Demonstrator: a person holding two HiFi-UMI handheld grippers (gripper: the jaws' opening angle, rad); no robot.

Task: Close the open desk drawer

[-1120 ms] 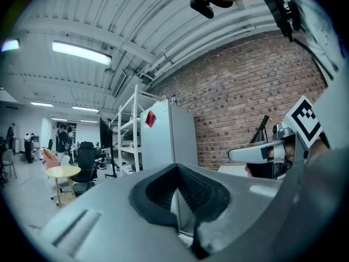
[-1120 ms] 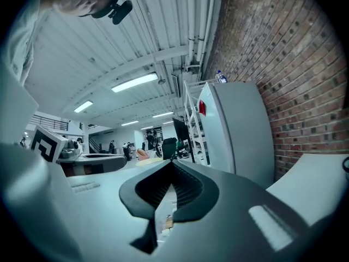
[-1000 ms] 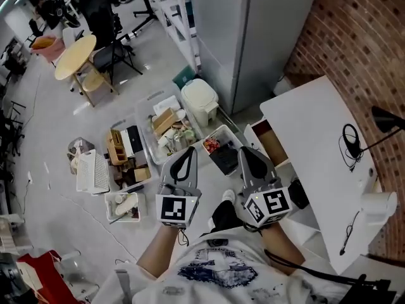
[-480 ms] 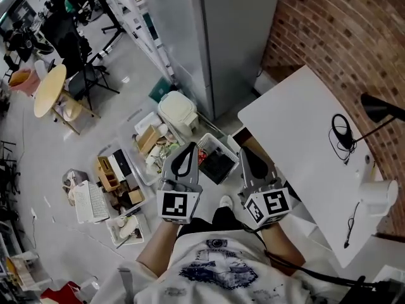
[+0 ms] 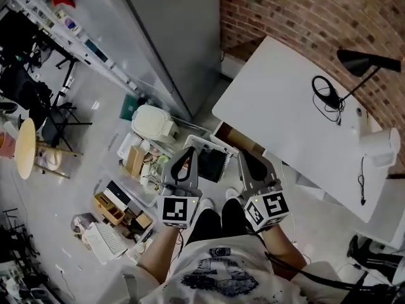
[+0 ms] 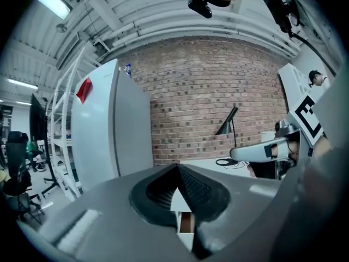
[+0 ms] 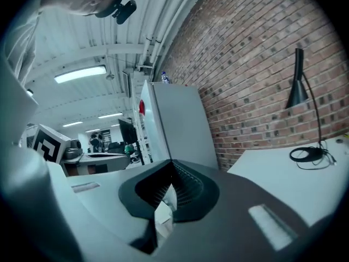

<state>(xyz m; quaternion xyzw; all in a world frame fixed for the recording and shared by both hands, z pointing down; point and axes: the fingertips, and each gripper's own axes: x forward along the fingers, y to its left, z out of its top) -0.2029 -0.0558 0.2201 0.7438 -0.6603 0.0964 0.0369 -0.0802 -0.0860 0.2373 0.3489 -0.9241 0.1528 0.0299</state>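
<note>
While you stand short of the desk (image 5: 285, 106), step: approach, nothing touched yet.
The drawer (image 5: 239, 138): pulled out at the desk's near-left edge, just ahead of your right gripper (image 5: 245, 154).
Your left gripper (image 5: 185, 153): jaws together, empty.
Your right gripper: jaws together, empty.
Next, likely: bring a gripper to the drawer front and push squarely inward.

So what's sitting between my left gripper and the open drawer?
In the head view, a white basket on the floor, holding something dark, lies between the left gripper and the open drawer.
</note>
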